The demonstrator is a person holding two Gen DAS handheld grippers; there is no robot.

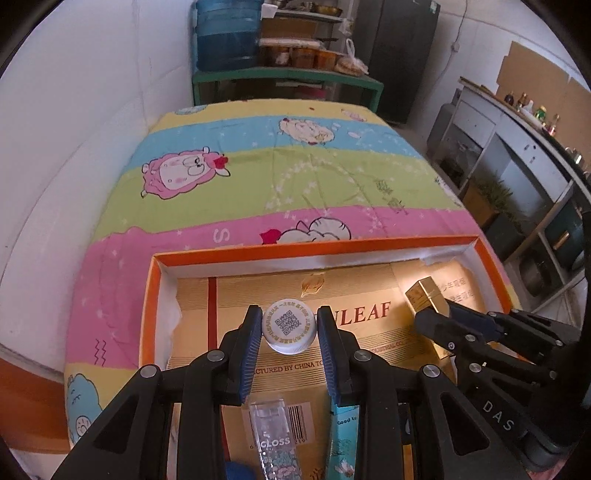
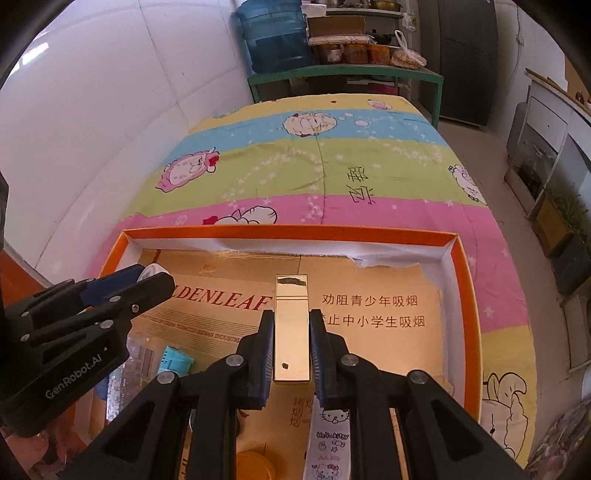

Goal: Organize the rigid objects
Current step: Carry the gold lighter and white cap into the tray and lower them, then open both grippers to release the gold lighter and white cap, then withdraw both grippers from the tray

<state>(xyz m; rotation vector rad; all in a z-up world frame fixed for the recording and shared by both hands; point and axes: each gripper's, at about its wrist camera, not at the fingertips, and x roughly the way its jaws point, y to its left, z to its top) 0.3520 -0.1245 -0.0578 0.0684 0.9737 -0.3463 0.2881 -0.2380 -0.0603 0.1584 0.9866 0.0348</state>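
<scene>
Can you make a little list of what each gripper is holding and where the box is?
left gripper: shut on white bottle cap
right gripper: shut on gold block
orange box: lid off, on the striped cartoon blanket
box floor: gold cardboard
under grippers: Hello Kitty tube, gloss tube

Ahead of me lies a striped cartoon-sheep bedsheet (image 1: 295, 177) in yellow, blue, green and pink. Beyond it I see a green metal shelf (image 2: 343, 72) bearing a big blue water jug (image 1: 227, 35) and orange-filled jars (image 1: 299, 55).
</scene>
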